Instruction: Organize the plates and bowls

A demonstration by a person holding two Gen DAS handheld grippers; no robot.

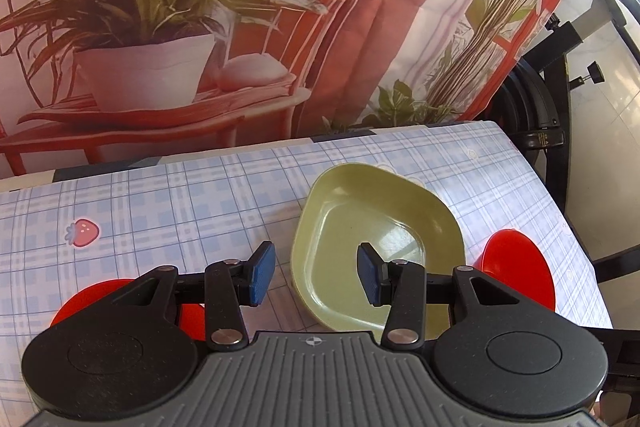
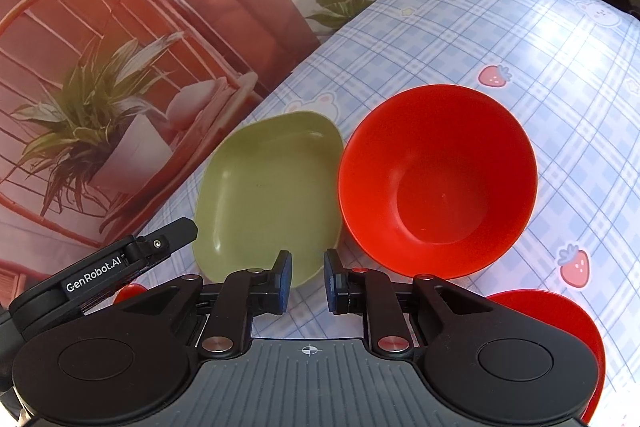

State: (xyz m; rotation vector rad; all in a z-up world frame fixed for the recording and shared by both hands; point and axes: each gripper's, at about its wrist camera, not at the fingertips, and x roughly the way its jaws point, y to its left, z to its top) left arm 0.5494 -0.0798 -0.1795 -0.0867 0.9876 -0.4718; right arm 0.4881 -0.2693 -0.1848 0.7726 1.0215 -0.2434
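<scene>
A green squarish plate (image 1: 372, 223) lies on the checked tablecloth; it also shows in the right wrist view (image 2: 264, 187). My left gripper (image 1: 316, 275) is open above the plate's near left rim, its right pad (image 1: 370, 277) over the plate. A red bowl (image 2: 438, 179) stands right of the plate, rims nearly touching; it shows partly in the left wrist view (image 1: 516, 263). My right gripper (image 2: 306, 281) is open and empty, just before the plate's near corner. A second red dish (image 2: 576, 339) lies under its right side. Another red dish (image 1: 92, 299) sits under my left gripper.
A printed backdrop (image 1: 200, 27) with plants hangs behind the table's far edge. Dark metal equipment (image 1: 556, 87) stands beyond the right table edge. The left gripper's body (image 2: 100, 271) shows at the left of the right wrist view.
</scene>
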